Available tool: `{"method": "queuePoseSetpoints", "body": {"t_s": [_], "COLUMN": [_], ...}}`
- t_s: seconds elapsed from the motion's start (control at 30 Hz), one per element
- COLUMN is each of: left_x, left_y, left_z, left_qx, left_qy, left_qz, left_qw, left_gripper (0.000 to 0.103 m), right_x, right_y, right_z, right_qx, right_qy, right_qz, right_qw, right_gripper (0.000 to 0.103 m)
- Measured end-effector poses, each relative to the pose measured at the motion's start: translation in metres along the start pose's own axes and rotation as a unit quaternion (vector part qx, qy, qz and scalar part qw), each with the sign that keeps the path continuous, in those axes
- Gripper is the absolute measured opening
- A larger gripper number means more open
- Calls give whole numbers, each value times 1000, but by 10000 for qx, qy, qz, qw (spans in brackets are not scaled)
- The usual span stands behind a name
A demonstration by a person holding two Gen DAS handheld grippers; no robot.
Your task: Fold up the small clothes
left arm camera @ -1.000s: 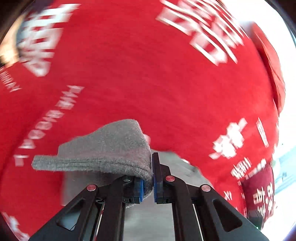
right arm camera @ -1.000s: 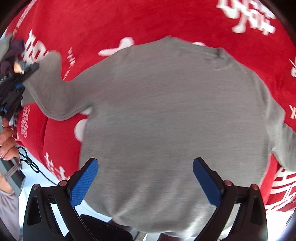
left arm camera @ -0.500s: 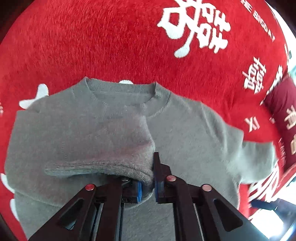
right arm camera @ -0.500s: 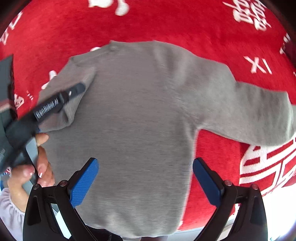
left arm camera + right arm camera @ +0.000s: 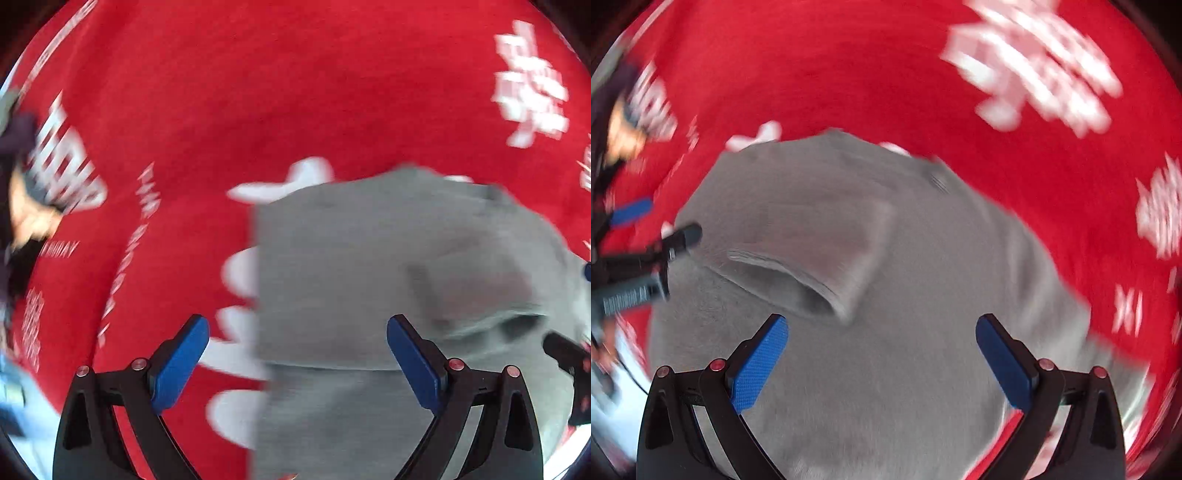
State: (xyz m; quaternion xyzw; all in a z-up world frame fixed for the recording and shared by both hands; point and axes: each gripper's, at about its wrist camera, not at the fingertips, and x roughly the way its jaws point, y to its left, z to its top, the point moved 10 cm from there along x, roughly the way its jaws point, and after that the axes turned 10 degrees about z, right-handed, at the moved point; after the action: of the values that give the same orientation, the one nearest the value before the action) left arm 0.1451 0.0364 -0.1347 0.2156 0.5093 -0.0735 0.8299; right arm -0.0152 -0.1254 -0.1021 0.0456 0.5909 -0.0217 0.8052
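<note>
A small grey sweater (image 5: 369,266) lies flat on a red blanket (image 5: 221,92) with white characters. Its left sleeve (image 5: 820,251) is folded across the body, cuff lying open on top. My left gripper (image 5: 297,358) is open and empty above the sweater's left edge. My right gripper (image 5: 881,354) is open and empty over the sweater's lower body (image 5: 886,387). The left gripper's black finger (image 5: 679,238) shows at the left of the right wrist view, beside the folded sleeve. The right sleeve (image 5: 1067,314) extends to the right. Both views are motion-blurred.
The red blanket (image 5: 923,74) covers the whole surface around the sweater. A blurred dark and skin-toned shape (image 5: 22,206) sits at the far left edge. A pale floor strip (image 5: 22,424) shows beyond the blanket's lower left edge.
My left gripper carried the sleeve over the sweater's body, let go of it and opened wide, then drew back to the left. The right gripper stayed open and shifted over the sweater.
</note>
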Motion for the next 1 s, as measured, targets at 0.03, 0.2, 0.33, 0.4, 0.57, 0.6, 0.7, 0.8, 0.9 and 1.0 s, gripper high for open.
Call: {"method": "queuePoseSetpoints", "body": {"t_s": [0.03,0.2,0.33,0.4,0.57,0.6,0.7,0.8,0.9,1.0], "left_x": [10,47,55,56,58,57,49,34,22,11], "left_y": [9,23,16,12,7,8,9,5,-6,-25], "left_z": [-1,-10,-15,-12,-12,-11,-8,-3,-1,-2], "left_qx": [-75,-249,-196,-219,-298,-292,-196,-160,-106,19], "left_qy": [85,414,422,453,485,487,451,415,475,515], "left_qz": [75,273,265,250,197,208,326,235,-50,-187], "left_qw": [9999,9985,9986,9984,9982,9982,9983,9987,9988,9985], "left_gripper": [97,97,97,97,98,98,98,98,98,98], "right_x": [9,54,30,13,36,33,25,19,15,7], "right_y": [11,21,-26,-66,-130,-133,-137,-140,-153,-164], "right_z": [5,16,24,15,-62,-67,-77,-83,-97,-119], "right_qx": [-346,-1566,604,1967,4454,4638,4797,4832,4846,4868], "right_qy": [58,551,-76,-617,-567,-776,-815,-742,-641,-533], "right_qz": [-138,-1112,196,883,1959,2167,2140,1912,1487,1213], "right_qw": [9993,9798,9980,9745,8718,8555,8470,8512,8596,8634], "right_gripper": [100,9,8,8,12,12,14,14,14,14]}}
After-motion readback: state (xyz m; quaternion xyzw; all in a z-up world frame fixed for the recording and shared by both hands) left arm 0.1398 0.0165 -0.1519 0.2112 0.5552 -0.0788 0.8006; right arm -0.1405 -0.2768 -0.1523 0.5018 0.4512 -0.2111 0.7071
